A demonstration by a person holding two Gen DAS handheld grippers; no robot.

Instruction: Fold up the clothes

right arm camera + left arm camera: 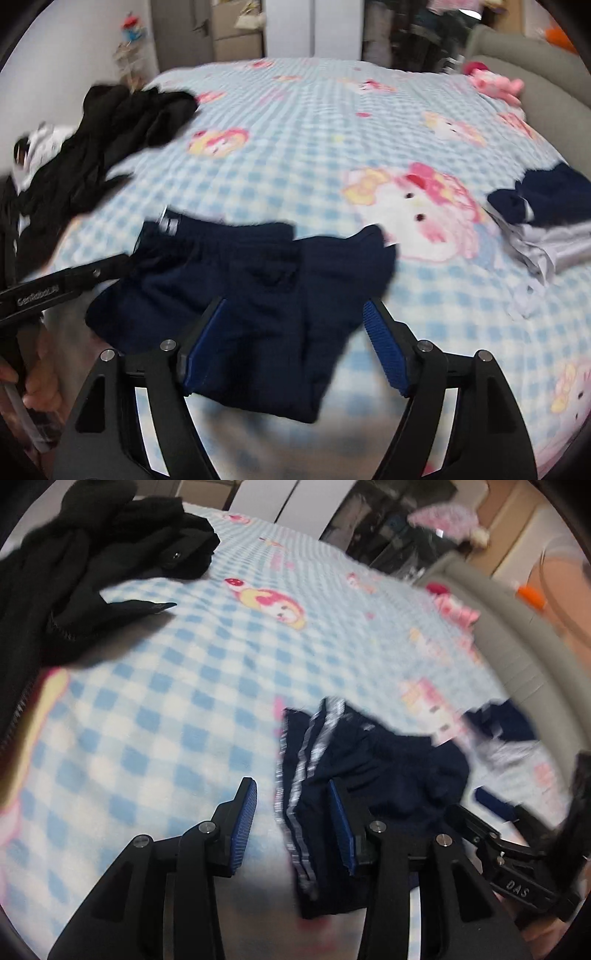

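Navy shorts lie crumpled on the checked bedspread. The right gripper stands wide, its pads clear of the cloth between them. The left gripper is parted over the shorts' striped edge, not pinching.

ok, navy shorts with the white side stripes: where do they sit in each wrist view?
Left wrist: navy shorts lower centre-right, striped edge hanging between the open fingers of the left gripper.
Right wrist: navy shorts centre to lower left, lying between the open fingers of the right gripper.
Shared landmark: black clothes pile, upper left in both, on the blue checked blanket.
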